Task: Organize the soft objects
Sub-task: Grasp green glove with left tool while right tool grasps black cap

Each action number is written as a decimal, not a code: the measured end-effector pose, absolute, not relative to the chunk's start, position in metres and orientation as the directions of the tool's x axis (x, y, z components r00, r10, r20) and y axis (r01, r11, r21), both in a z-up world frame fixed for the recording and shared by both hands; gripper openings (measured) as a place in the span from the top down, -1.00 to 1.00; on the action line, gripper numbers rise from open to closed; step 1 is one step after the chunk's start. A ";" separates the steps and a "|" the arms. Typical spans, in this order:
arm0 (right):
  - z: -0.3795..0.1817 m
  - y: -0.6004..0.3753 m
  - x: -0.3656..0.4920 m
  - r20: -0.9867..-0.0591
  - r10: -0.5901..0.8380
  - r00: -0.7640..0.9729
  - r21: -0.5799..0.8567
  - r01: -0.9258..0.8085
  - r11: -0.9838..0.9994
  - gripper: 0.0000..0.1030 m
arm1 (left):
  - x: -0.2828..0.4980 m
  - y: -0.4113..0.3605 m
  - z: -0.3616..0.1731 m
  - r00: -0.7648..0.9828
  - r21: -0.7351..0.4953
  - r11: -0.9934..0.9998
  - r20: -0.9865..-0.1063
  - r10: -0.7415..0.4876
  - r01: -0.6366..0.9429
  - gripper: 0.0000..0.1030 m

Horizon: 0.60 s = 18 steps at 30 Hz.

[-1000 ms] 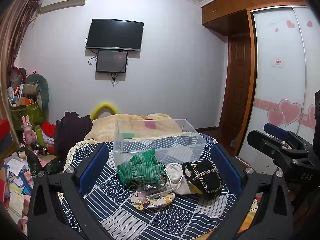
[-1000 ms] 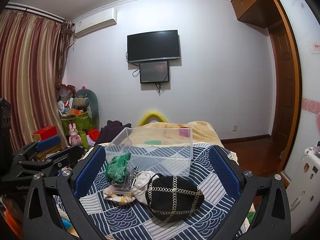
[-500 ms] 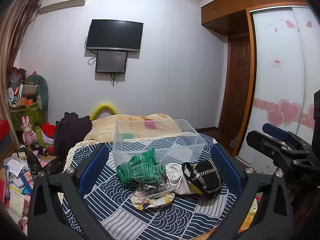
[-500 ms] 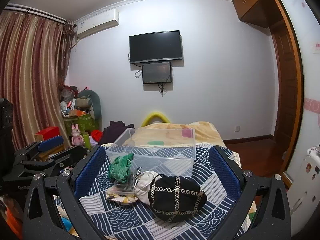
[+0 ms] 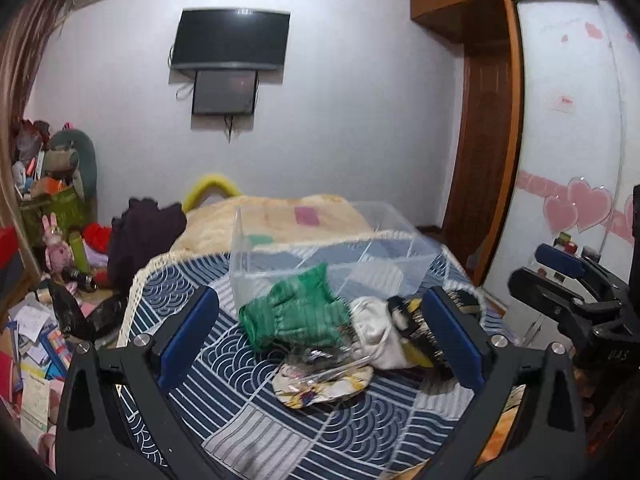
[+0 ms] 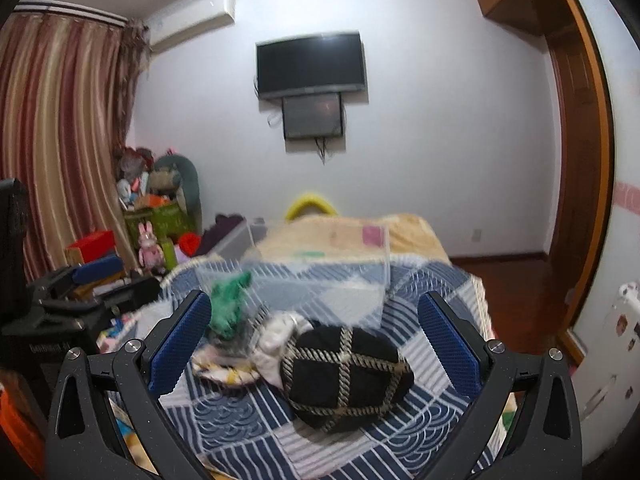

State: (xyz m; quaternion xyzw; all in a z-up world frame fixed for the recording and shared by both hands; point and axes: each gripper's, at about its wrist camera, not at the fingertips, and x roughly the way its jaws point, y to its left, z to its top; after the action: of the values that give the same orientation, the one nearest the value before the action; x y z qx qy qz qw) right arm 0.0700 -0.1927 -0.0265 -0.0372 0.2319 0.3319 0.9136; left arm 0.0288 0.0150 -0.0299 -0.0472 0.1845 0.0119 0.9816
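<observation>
1. Hovering above the near edge of the table, the left gripper [image 5: 320, 330] has its blue-padded fingers [image 5: 188, 332] spread wide and nothing between them.
2. The right gripper [image 6: 314, 340] is likewise spread wide and empty, its blue pads framing the pile of soft things from the near side.
3. The soft things lie bunched on the blue patterned tablecloth [image 5: 224, 392], just in front of a clear plastic box [image 5: 320, 248] that stands farther back on the table.
4. A green knitted glove [image 5: 296, 312] sits at the left of the pile, close against the box's near wall.
5. A white cloth [image 5: 376, 332] lies in the middle, touching the glove's right side.
6. A black pouch with gold rope trim [image 6: 344, 376] lies at the right end, against the white cloth; in the left wrist view the right finger hides most of it.
7. A floral fabric piece [image 5: 320, 384] with crinkled clear plastic on it lies nearest, in front of the glove.
8. The right wrist view is blurred, so finer detail there cannot be told.
</observation>
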 end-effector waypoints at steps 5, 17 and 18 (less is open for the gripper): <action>-0.056 -0.198 0.094 -0.542 0.556 0.630 0.132 -0.590 0.797 -1.00 | 0.064 0.032 -0.055 0.885 -0.107 0.992 -0.465 0.004 -0.061 -1.00; -0.099 -0.197 0.117 -0.675 0.535 0.509 0.203 -0.569 0.797 -0.70 | 0.128 0.040 -0.097 0.831 -0.183 0.981 -0.554 -0.045 -0.069 -0.83; -0.101 -0.197 0.117 -0.678 0.534 0.505 0.204 -0.568 0.797 -0.59 | 0.131 0.039 -0.100 0.822 -0.186 0.981 -0.566 -0.062 -0.054 -0.62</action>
State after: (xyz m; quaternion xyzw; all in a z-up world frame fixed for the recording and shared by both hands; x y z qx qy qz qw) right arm 0.1169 -0.1973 -0.1009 -0.0224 0.3826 0.3179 0.8672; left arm 0.1311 0.0392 -0.1002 -0.0975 0.2984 -0.0021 0.9495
